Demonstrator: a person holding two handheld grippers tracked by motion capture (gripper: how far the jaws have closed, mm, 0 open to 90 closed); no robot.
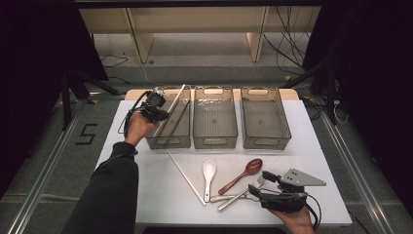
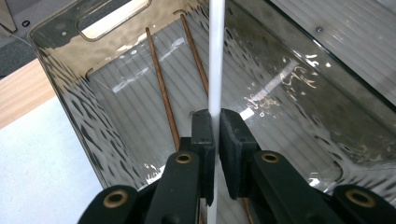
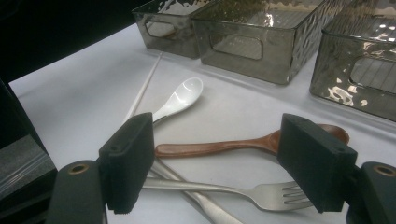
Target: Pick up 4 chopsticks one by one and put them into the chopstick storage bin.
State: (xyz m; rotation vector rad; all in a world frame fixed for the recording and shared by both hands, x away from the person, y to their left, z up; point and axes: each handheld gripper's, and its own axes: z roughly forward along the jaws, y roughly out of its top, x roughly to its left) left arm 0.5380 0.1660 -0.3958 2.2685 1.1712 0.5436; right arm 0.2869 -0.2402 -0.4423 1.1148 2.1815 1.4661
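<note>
My left gripper (image 2: pixel 214 140) pinches a white chopstick (image 2: pixel 215 56) over the left bin (image 2: pixel 60 93), above two brown chopsticks (image 2: pixel 161 88); my right gripper (image 3: pixel 217 163) gapes empty.

It looked like a lab rig: black curtains (image 1: pixel 29 48) flanked my grippers, loose cables (image 1: pixel 287 44) trailed beyond them, and a taped floor number (image 1: pixel 86 134) lay off their left.

Three bins (image 1: pixel 215 141) side by side along table (image 1: pixel 146 195) rear; two sticks (image 2: pixel 161 93) inside leftmost. In front: long stick (image 1: pixel 185 176) leftmost, ladle spoon (image 1: pixel 208 171) beside, wooden spoon (image 1: pixel 242 174) right, fork (image 3: pixel 261 192) nearest.
</note>
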